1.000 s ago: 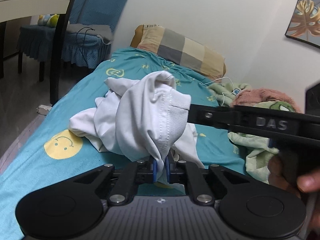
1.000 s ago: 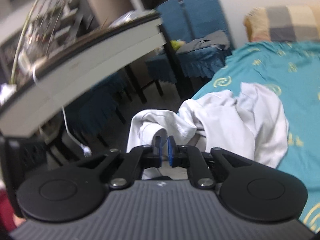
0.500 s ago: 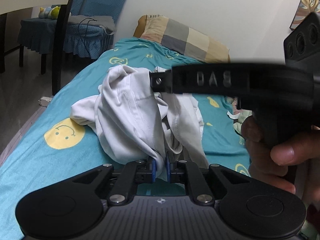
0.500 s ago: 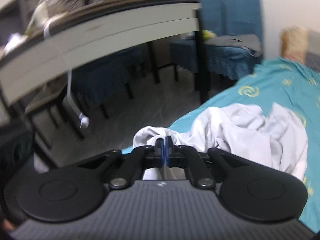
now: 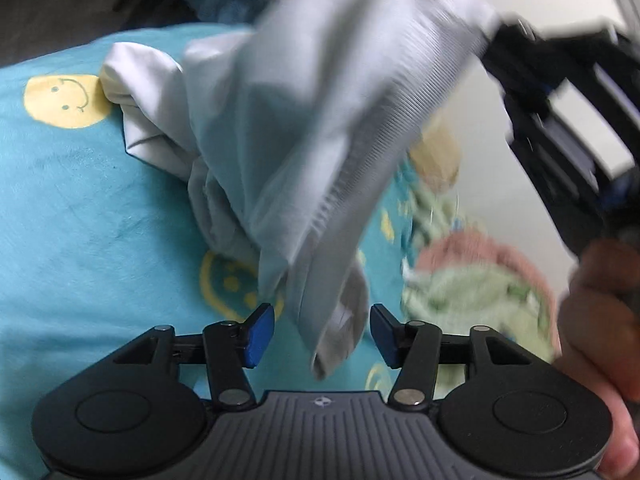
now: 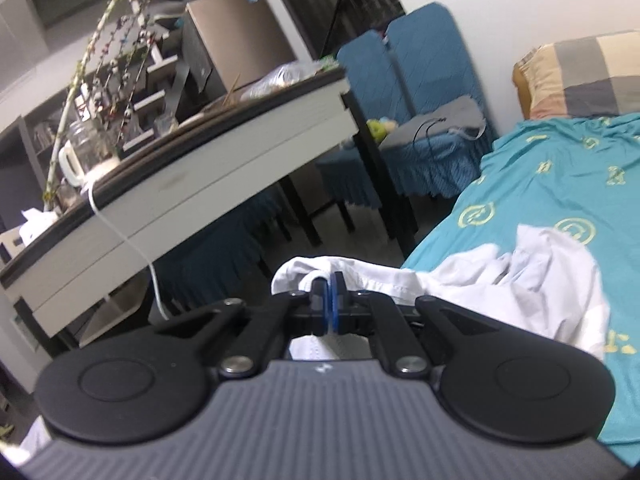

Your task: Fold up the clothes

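A white garment hangs stretched over the teal bed sheet, blurred by motion. My left gripper is open; a loose end of the garment dangles between its blue pads without being pinched. My right gripper is shut on the garment's edge; the rest of the cloth trails onto the bed. The right gripper also shows in the left wrist view, holding the cloth's upper end.
A checked pillow lies at the bed's head. A green and pink blanket lies on the bed to the right. A desk and blue-covered chairs stand beside the bed.
My left gripper has opened and let go of the garment. My right gripper has lifted its end higher, pulling the cloth up.
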Available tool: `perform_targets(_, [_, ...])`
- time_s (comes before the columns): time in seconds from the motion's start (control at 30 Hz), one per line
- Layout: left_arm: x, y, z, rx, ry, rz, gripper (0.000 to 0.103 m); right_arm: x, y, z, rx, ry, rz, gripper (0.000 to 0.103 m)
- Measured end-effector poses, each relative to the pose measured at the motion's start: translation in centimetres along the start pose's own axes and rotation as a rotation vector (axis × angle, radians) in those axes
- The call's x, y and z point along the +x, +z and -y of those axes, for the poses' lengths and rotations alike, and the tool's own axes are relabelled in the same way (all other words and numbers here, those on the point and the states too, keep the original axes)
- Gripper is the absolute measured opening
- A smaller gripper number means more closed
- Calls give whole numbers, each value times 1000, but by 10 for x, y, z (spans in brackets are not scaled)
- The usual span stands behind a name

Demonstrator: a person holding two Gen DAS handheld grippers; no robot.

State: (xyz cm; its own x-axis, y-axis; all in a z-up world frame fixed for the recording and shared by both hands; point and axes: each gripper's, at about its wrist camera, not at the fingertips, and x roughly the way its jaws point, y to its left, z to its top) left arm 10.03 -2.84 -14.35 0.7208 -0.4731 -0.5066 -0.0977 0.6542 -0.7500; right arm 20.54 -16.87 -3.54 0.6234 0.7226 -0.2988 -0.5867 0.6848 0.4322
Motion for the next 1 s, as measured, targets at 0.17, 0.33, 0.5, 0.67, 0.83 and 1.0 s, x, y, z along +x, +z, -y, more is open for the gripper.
perform_targets(0.17, [14,-11,1,-9,28,81,55,-19,6,22,89,-4,85,5])
perform_targets(0.33, [24,-12,10,76,27,11,15,-28,10,34,143,-59,170,5])
perform_targets(0.5, [0,-2,28,177,18,56,7,-45,18,32,141,-175,291,5])
perform_targets(0.67, [-55,40,68,291,-15,182,6,-72,52,7,119,-305,430,5])
perform_targets(0.83, [-126,112,120,321,-100,342,6,-101,105,-38,90,-370,563,4])
perform_targets(1.0, [-200,197,188,379,-179,466,6,-136,163,-100,38,-408,673,4])
